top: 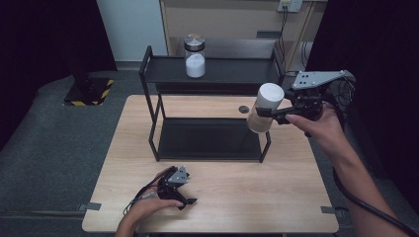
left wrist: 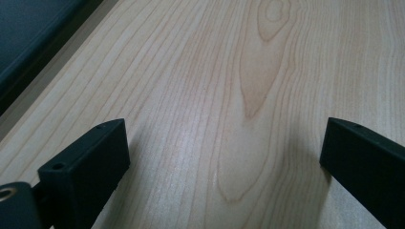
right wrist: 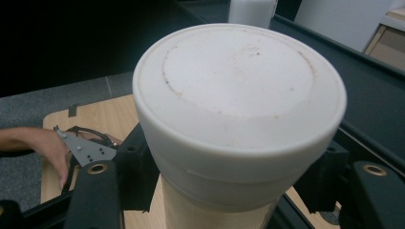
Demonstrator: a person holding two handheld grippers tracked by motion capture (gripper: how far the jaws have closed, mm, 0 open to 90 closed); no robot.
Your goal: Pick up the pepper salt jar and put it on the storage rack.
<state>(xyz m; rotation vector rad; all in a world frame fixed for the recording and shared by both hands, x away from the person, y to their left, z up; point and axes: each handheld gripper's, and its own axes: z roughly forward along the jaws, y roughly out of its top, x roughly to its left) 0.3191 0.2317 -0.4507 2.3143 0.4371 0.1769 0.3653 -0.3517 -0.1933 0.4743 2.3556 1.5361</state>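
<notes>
A: White-lidded jar point(top: 265, 113) is up in the air, clamped in the right gripper point(top: 276, 114) beside the black rack point(top: 148, 69). Any label?

B: None readable. Left gripper point(top: 184, 198) rests on the table point(top: 247, 197), jaws wide, empty.

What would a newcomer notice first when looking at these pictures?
First, the white-lidded jar, held in the air by the right gripper beside the right end of the black two-level rack. Next, a glass jar of white powder standing on the rack's top shelf. The left gripper rests open on the wooden table near its front edge.
</notes>
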